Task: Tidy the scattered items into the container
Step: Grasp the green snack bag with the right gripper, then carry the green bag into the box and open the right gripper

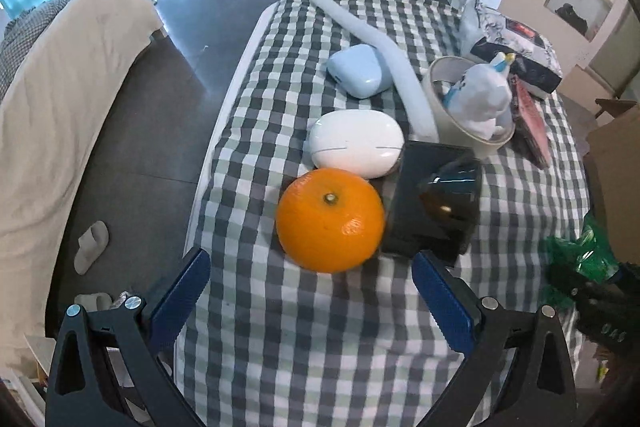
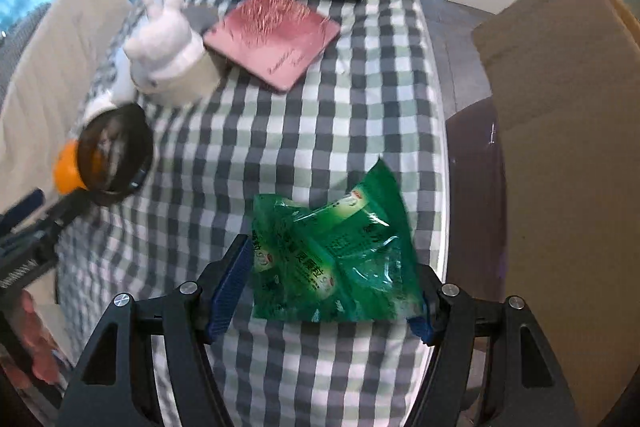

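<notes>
— While angled steeply down over the checked tabletop (image 1: 304, 347), left gripper (image 1: 310, 291) spread wide, empty, just short of the orange (image 1: 330, 221).

— Right gripper (image 2: 326, 291): fingers (image 2: 228, 287) straddling the green packet (image 2: 332, 259), not visibly pinching.

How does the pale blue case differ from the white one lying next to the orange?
The blue case is pale blue, while the white case is plain white. The blue case lies farther from the orange, against the long pale tube; the white case sits right behind the orange. The white case looks wider and flatter. Both are smooth, rounded, closed shells on the checked cloth.
</notes>
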Tool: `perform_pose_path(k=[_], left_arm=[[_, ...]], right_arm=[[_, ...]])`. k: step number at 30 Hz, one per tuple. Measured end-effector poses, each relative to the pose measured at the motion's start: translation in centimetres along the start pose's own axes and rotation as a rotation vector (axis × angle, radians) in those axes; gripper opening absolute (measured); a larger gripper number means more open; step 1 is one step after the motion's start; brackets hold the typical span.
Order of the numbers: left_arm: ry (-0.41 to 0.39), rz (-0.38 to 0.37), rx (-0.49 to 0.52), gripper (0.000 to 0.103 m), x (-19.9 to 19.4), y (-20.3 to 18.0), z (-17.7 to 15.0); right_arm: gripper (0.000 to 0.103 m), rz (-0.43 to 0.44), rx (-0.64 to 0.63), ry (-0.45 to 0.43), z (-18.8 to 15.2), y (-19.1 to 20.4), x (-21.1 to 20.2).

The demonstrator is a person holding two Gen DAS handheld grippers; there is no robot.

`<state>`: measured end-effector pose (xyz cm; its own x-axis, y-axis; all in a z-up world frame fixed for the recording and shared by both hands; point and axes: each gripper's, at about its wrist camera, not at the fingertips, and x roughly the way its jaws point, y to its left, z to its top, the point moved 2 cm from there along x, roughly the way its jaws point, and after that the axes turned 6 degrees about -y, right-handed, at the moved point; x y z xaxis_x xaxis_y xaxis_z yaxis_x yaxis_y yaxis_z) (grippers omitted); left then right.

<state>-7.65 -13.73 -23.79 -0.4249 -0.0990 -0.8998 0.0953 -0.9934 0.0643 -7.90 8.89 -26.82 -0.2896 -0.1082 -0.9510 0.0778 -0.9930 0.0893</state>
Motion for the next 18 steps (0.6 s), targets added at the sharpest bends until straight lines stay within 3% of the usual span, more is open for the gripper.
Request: perform_pose_path(k=[4,11,14,18], left_arm=[[0.003,-0.014,-0.005,0.103,0.5,0.6,0.2],[-0.008,-0.046,-0.021,0.103,0.5,1.2,0.5],[-0.021,-0.054,-0.005,0.103,0.2,0.9,0.8],[-0.013,-0.079,0.014,0.098,0.6,0.5,0.8]], right_arm=[[0.067,-0.050,-0.041,-0.004,0.1,0.6,0.2],[0.022,-0.065,-0.038,-0.048,0.4,0.6,-1.4],[0.016,-0.056,-0.034,-0.061,0.6,0.7,-2.2],[0.016,-0.050,-0.025,-0.058,0.5,0.6,-2.3]])
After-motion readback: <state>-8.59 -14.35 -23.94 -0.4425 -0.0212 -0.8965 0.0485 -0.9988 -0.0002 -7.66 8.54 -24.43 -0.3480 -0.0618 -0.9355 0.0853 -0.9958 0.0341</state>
